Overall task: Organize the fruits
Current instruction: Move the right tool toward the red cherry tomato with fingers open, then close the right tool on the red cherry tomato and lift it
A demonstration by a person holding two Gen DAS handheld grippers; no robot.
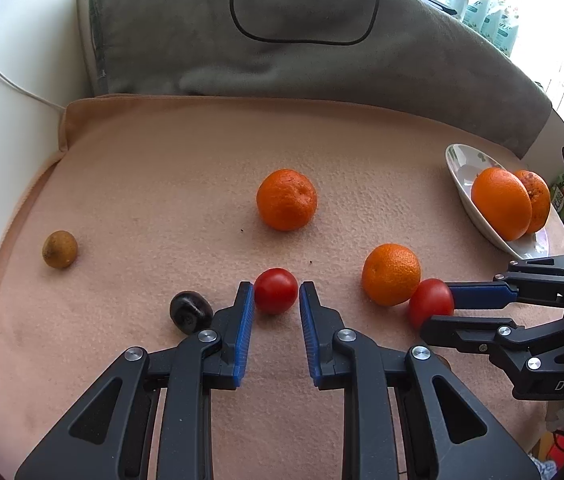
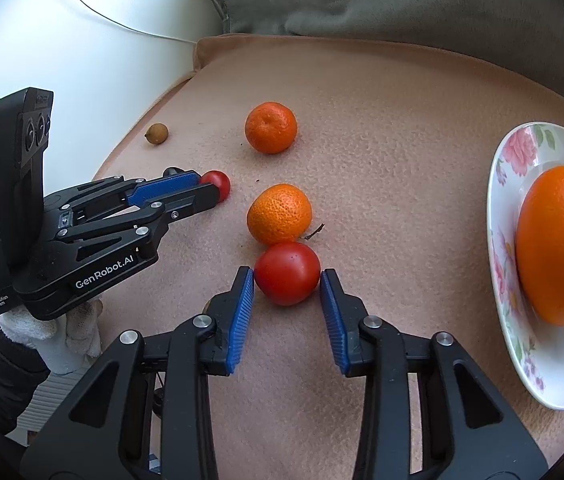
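Your left gripper (image 1: 276, 294) sits low over the peach blanket (image 1: 162, 184), jaws spread, straddling the small tomato (image 1: 276, 290) without clamping it. Your right gripper (image 2: 286, 280) comes in low too, jaws wide around the bigger tomato (image 2: 287, 273), pads just beside its sides. That tomato touches a mandarin (image 2: 279, 214) behind it. Both tomatoes are round, no clear long axis. Two oranges sit on the floral plate (image 2: 501, 216), far right.

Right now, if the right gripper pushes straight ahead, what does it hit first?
The right gripper already brackets the larger tomato, so it meets that first; directly behind, apparently touching, sits a mandarin.
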